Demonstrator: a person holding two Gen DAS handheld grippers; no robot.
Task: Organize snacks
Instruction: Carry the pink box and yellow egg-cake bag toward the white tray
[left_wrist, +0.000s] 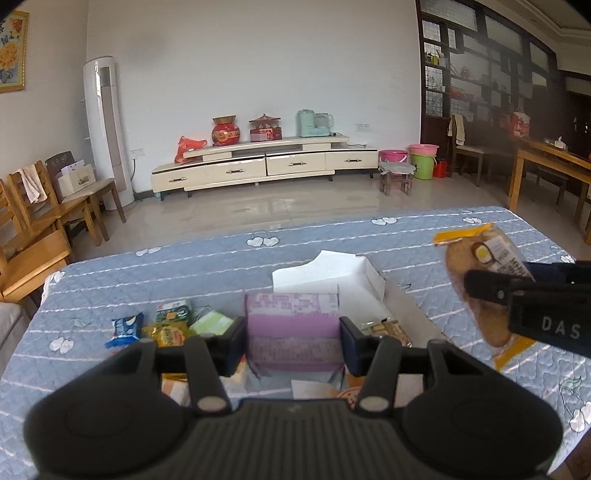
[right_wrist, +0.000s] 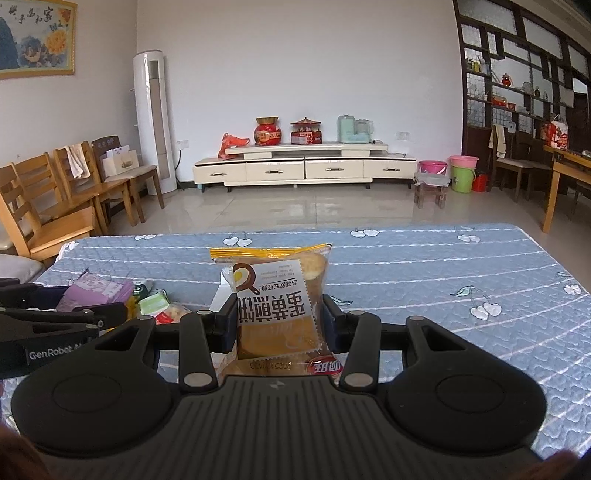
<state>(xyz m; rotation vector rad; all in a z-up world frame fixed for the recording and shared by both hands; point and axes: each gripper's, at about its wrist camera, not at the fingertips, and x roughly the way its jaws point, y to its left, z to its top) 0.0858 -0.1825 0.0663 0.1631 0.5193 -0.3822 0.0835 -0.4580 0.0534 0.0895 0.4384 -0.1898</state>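
Observation:
My left gripper (left_wrist: 292, 338) is shut on a purple snack packet (left_wrist: 293, 325), held above the table. Its pads press both sides of the packet. My right gripper (right_wrist: 279, 321) is shut on a yellow egg-pancake packet (right_wrist: 277, 295), held upright over the blue quilted tablecloth (right_wrist: 424, 280). In the left wrist view the same pancake packet (left_wrist: 476, 284) hangs at the right in the right gripper's fingers (left_wrist: 491, 286). In the right wrist view the purple packet (right_wrist: 98, 290) shows at the left. A white box (left_wrist: 332, 277) lies open just beyond the purple packet.
Several loose snacks lie left of the box: a blue packet (left_wrist: 125, 328), a green one (left_wrist: 171, 310) and a yellow one (left_wrist: 168, 334). Biscuits (left_wrist: 388, 328) lie at the box's near right. Wooden chairs (right_wrist: 55, 206) stand past the table's left edge.

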